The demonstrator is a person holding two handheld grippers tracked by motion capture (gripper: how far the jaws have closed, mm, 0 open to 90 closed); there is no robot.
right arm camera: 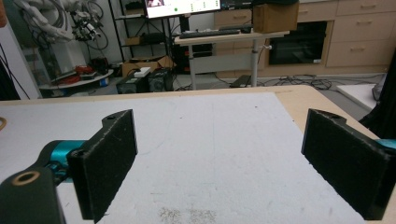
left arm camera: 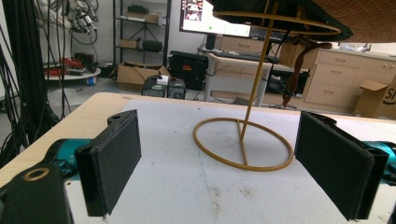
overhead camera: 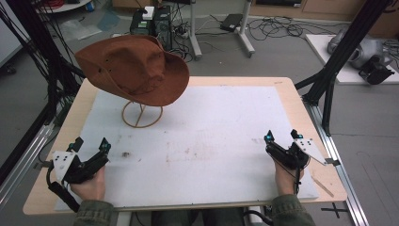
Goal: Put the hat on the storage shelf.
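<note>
Brown hat (overhead camera: 136, 68) sits on a thin gold wire stand (overhead camera: 142, 115) at the far left of the tabletop (overhead camera: 282, 84), its wide brim tilted and overhanging the stand's round base ring, which rests on the white mat (overhead camera: 211, 141) covering most of the surface. In the left gripper view the ring of the stand (left arm camera: 243, 144) lies flat on the mat straight ahead, its slanted stem rising to a second gold hoop under the hat (left arm camera: 364, 18), and a dark cord hangs down from beneath the brim. The left gripper (overhead camera: 89, 146) is held at the near left of the tabletop, well apart from the stand, with its fingers (left arm camera: 114, 161) spread wide and holding nothing. The right gripper (overhead camera: 282, 136) is held at the near right, also low over the mat, and its fingers (right arm camera: 107, 158) are likewise spread wide with only bare mat between them. Each gripper is carried in a hand (overhead camera: 89, 186) coming in from the near edge, with olive-green sleeves at the wrists. Faint brownish stains mark the mat between the two grippers. Beyond the tabletop the floor holds loose cables and dark equipment boxes.
</note>
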